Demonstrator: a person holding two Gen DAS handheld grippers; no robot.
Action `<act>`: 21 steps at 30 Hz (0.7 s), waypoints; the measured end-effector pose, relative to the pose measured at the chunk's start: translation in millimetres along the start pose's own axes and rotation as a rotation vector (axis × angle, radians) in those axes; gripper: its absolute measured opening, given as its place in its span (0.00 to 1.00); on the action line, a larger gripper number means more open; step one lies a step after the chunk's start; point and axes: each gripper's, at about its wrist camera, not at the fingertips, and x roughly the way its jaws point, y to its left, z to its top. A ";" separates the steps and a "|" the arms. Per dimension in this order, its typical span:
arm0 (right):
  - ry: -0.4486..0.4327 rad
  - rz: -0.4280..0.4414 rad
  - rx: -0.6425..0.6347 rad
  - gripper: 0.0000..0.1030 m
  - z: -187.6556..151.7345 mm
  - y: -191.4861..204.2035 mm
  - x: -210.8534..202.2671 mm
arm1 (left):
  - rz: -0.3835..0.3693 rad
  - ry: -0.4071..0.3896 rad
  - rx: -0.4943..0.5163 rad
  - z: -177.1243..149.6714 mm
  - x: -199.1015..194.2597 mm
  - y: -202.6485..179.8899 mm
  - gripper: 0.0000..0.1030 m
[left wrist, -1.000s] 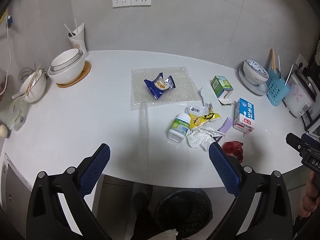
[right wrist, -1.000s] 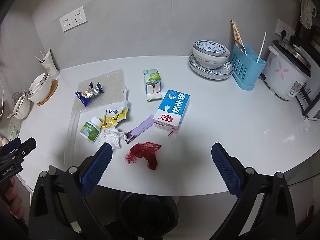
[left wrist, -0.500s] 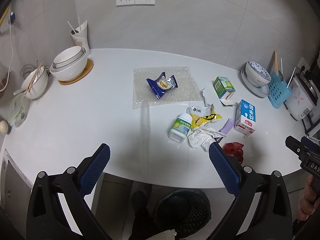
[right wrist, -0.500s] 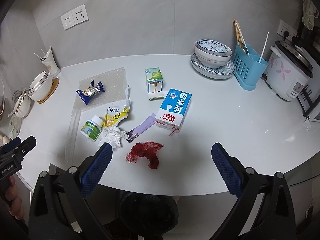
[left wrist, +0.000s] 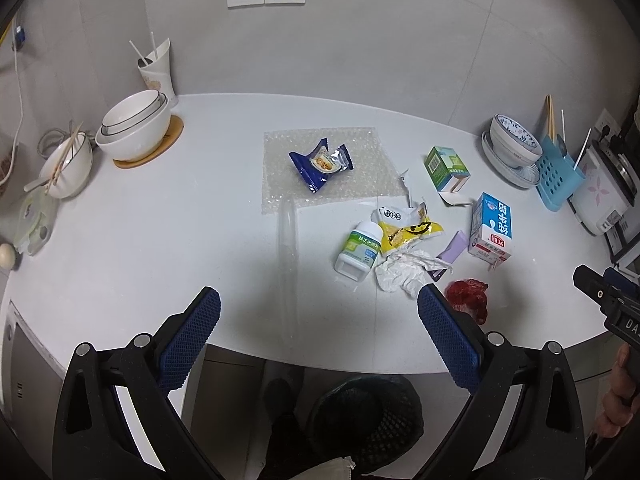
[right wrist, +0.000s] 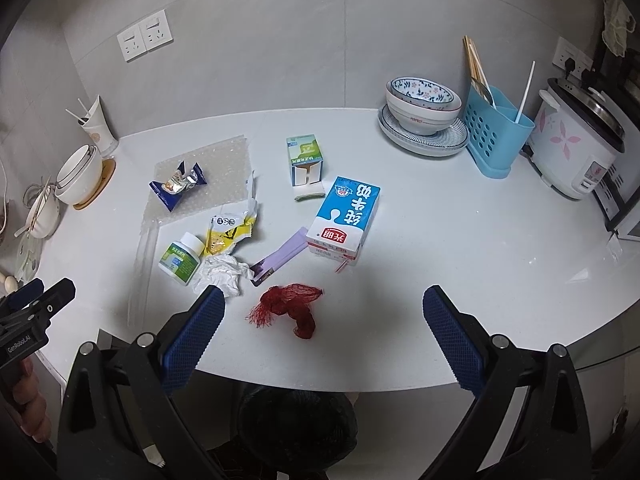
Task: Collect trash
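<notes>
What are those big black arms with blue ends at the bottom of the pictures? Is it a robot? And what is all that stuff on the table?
No robot. A person holds a grabbing tool in each hand, and each tool carries a camera looking along its two blue-tipped fingers. One picture comes from the left tool, the other from the right tool. Both are open and hold nothing. On the white table lies trash: a milk carton, a small green box, a blue snack wrapper on bubble wrap, a yellow wrapper, a little white bottle, crumpled paper and a red net. A black bin waits below the table edge.
</notes>
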 end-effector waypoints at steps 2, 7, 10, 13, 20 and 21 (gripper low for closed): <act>0.002 0.001 0.001 0.93 -0.2 -0.1 0.5 | 0.000 0.001 0.001 -0.2 0.5 -0.5 0.94; 0.004 0.009 0.000 0.93 -2.1 0.5 0.0 | -0.010 0.007 0.003 -1.1 1.0 -0.9 0.94; 0.004 0.012 0.000 0.93 -2.6 1.2 -0.6 | -0.010 0.007 0.007 -1.6 0.9 -1.4 0.94; 0.004 0.012 0.000 0.93 -2.8 1.0 -0.8 | -0.012 0.008 0.006 -1.8 0.8 -1.3 0.94; 0.003 0.011 -0.001 0.93 -3.2 1.1 -1.0 | -0.011 0.007 0.008 -2.4 0.8 -1.7 0.94; 0.004 0.010 0.000 0.93 -3.2 1.1 -1.0 | -0.012 0.006 0.007 -2.5 0.7 -1.7 0.94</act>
